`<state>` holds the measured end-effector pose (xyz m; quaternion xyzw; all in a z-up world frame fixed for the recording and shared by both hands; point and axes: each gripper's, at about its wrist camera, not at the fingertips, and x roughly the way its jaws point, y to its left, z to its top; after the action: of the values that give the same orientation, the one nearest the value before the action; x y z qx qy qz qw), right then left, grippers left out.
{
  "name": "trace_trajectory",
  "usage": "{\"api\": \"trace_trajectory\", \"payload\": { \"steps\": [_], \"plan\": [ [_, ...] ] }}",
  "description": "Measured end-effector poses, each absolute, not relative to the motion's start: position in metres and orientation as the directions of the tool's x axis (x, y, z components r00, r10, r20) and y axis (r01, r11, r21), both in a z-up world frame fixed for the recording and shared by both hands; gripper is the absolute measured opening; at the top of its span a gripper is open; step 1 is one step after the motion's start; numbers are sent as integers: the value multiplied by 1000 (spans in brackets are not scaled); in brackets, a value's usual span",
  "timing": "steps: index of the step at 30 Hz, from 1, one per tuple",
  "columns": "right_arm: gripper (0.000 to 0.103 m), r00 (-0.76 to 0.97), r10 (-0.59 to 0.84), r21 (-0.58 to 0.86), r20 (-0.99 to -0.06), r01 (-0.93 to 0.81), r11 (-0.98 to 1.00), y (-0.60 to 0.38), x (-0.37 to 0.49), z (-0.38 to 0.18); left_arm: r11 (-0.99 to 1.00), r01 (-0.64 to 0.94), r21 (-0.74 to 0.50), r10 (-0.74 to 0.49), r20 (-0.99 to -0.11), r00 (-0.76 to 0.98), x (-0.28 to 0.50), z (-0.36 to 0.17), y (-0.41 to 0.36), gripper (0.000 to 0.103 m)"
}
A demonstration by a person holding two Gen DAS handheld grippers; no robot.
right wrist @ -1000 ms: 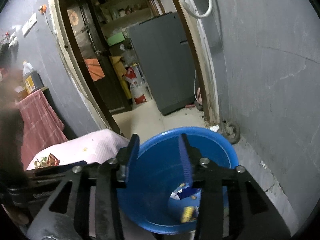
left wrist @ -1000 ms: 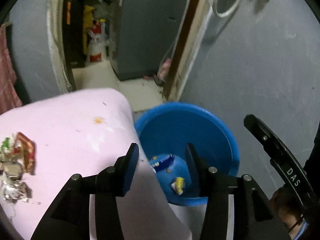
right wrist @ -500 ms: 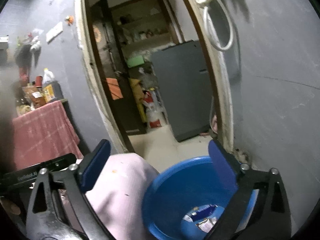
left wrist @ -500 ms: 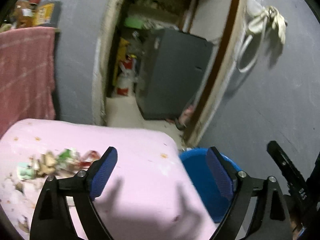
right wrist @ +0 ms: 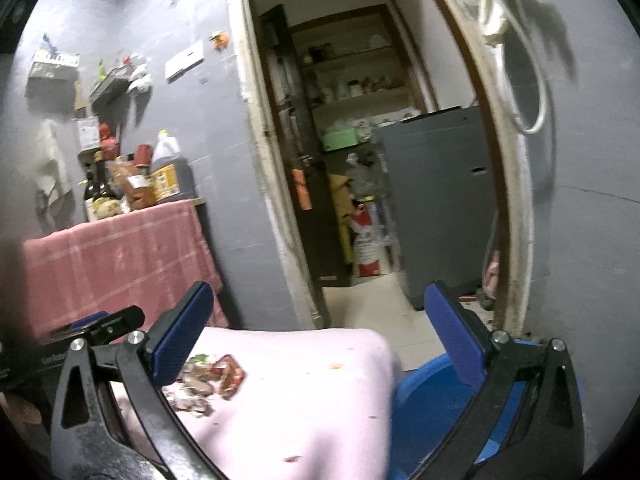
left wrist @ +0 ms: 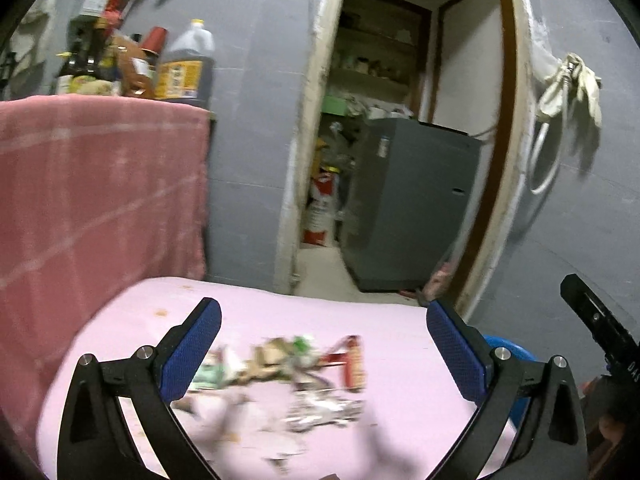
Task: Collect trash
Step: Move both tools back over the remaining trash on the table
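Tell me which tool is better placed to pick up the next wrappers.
Left. The left tool is open with the wrapper pile between its fingers; the right tool sees them far left.

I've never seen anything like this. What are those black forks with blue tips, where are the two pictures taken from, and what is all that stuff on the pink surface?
No robot here: a person holds a two-finger gripper in each hand, and each gripper carries a camera looking out along its fingers. One picture is from the left gripper, the other from the right gripper. Both are open and hold nothing. Ahead is a pink cloth-covered table with a pile of crumpled wrappers, the trash to collect. Beside the table stands a blue tub. The pictures are blurry, so the wrappers can't be told apart.
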<state>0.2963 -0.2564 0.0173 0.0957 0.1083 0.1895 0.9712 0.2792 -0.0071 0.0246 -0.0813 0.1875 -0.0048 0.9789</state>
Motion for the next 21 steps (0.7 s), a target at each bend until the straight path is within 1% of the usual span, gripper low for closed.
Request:
{"api": "trace_trajectory", "payload": {
  "steps": [10, 17, 21],
  "plan": [
    [103, 845, 478, 203, -239, -438, 876, -205, 306, 7, 979, -136, -150, 65, -401, 914, 264, 6, 57, 101],
    [103, 788, 512, 178, -341, -481, 859, -173, 319, -7, 978, -164, -127, 90, -454, 886, 263, -13, 80, 101],
    [103, 740, 519, 163, -427, -502, 849, -155, 327, -18, 980, -163, -113, 81, -520, 850, 270, -26, 88, 101]
  ]
}}
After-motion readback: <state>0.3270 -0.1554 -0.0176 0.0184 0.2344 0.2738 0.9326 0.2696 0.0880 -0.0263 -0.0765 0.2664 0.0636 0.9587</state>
